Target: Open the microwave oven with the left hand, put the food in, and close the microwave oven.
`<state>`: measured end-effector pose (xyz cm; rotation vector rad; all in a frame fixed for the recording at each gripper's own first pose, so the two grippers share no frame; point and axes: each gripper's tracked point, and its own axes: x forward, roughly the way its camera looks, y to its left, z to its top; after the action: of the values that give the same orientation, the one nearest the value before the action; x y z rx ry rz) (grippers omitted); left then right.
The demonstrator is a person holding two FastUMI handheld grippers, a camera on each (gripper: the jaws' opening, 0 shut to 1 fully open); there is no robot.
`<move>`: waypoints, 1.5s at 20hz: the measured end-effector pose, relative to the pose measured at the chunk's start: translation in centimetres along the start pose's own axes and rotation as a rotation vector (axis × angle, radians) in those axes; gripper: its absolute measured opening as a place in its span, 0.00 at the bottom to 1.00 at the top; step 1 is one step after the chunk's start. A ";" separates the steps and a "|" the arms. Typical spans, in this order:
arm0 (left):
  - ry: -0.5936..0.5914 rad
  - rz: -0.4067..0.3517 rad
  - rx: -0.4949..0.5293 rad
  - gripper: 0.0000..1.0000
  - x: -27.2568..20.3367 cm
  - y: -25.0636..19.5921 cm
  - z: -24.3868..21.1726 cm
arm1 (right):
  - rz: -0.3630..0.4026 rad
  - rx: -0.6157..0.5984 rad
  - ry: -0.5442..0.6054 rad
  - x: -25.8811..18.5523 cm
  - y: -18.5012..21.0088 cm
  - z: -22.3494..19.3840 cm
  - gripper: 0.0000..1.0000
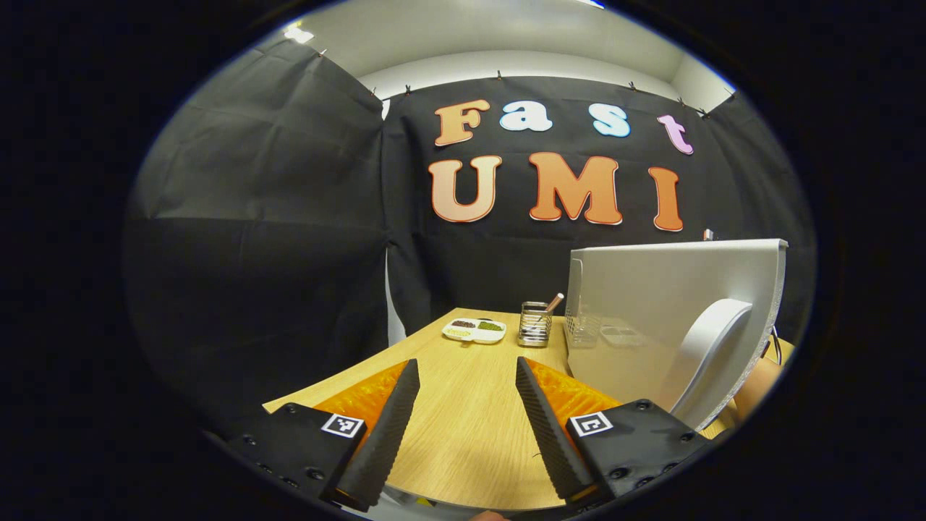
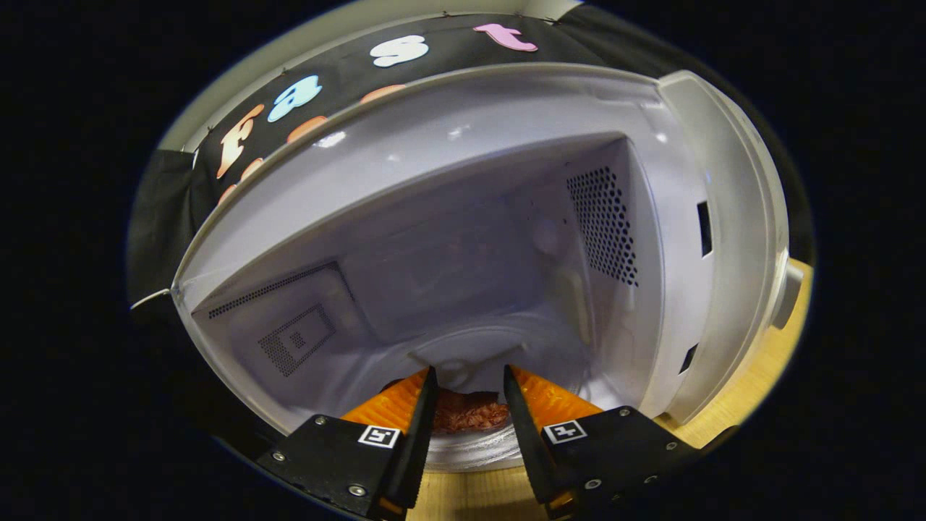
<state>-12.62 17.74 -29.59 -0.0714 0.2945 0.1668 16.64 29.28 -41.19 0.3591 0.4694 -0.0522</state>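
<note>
Step in hand: judged as placing the food; oven door open, closing not yet done.
Right tool point(image 2: 469, 423): jaws at a middling gap, pointing straight into the microwave oven point(image 2: 463, 239) cavity.
Food point(image 2: 466, 416): reddish-brown heap low between the right tool's fingers, at the cavity's front edge, on what looks like a pale dish.
Contact: cannot tell whether the fingers press on the dish or only flank it; dish rim mostly hidden beneath the tool.
Direction food to cavity: dead ahead along the fingers' own line; cavity floor beyond, back wall farther on.
Left tool point(image 1: 463, 405): jaws wide, holding nothing, over bare desk point(image 1: 463, 376).
Door point(image 1: 673, 318): swung out, standing to the right of the left tool; curved handle point(image 1: 705, 354) near its near edge.
Nearer hand for closing: left, since the door's outer face lies just beside it on the right.
Bystanders on desk: divided plate point(image 1: 474, 330) and wire cup point(image 1: 535, 324) at the far side, well apart from both tools.
Coming move, as judgement: release deeper inside, withdraw backward, then push door from its outer face.
</note>
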 end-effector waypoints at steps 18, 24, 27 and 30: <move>-0.001 -0.269 0.086 0.87 -1.3 -12.7 0.7 | 0.180 -0.293 -0.252 -22.5 -6.6 12.8 0.88; -0.010 -0.367 0.114 0.87 -1.1 -19.4 1.0 | 0.136 -0.249 -0.282 -26.1 -13.0 16.1 0.91; -0.012 -0.408 0.130 0.84 -0.8 -22.8 1.0 | 0.113 -0.260 -0.277 -26.8 -15.7 16.4 0.91; -0.005 -0.456 0.130 0.78 -0.3 -26.4 0.8 | 0.099 -0.277 -0.280 -27.4 -17.5 16.7 0.92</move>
<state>-8.06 -8.19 -27.52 -0.0083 0.2769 -0.3047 -2.83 6.14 -20.72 0.0998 0.1772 0.0581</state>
